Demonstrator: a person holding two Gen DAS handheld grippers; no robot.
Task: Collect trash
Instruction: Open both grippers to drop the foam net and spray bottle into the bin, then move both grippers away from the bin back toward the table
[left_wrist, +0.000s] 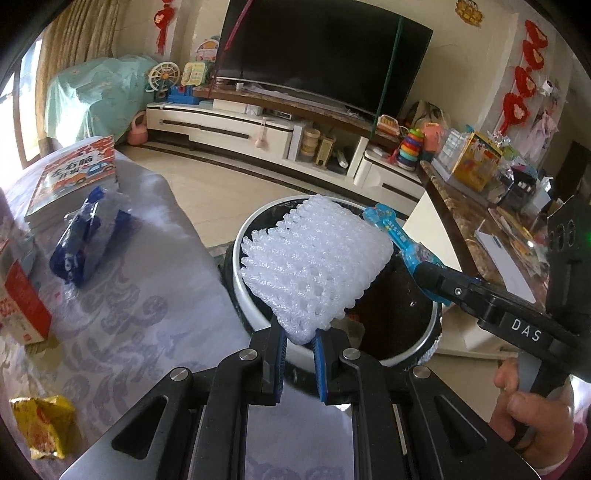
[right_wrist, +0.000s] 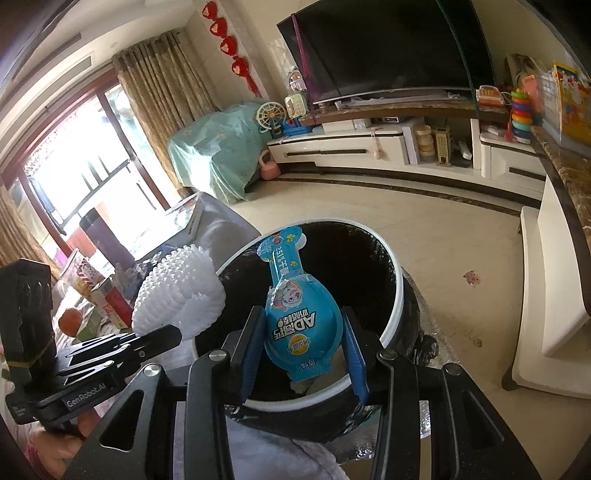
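My left gripper (left_wrist: 300, 338) is shut on the lower corner of a white foam fruit net (left_wrist: 314, 266), held over the rim of the trash bin (left_wrist: 243, 295). The bin is round, with a white rim and a black liner. My right gripper (right_wrist: 304, 345) is shut on a blue bulb-shaped drink pouch (right_wrist: 299, 317), which hangs over the bin's (right_wrist: 397, 291) dark opening. In the left wrist view the pouch (left_wrist: 397, 236) and the right gripper (left_wrist: 436, 278) come in from the right, just behind the net. In the right wrist view the net (right_wrist: 179, 291) and the left gripper (right_wrist: 162, 338) sit at the left.
The cloth-covered table (left_wrist: 140, 295) left of the bin carries a blue-and-clear wrapper (left_wrist: 85, 243), a yellow snack wrapper (left_wrist: 42, 421), a red-and-white carton (left_wrist: 22, 302) and books (left_wrist: 74, 177). A marble counter (left_wrist: 465, 221) stands at the right, a TV cabinet (left_wrist: 258, 129) beyond.
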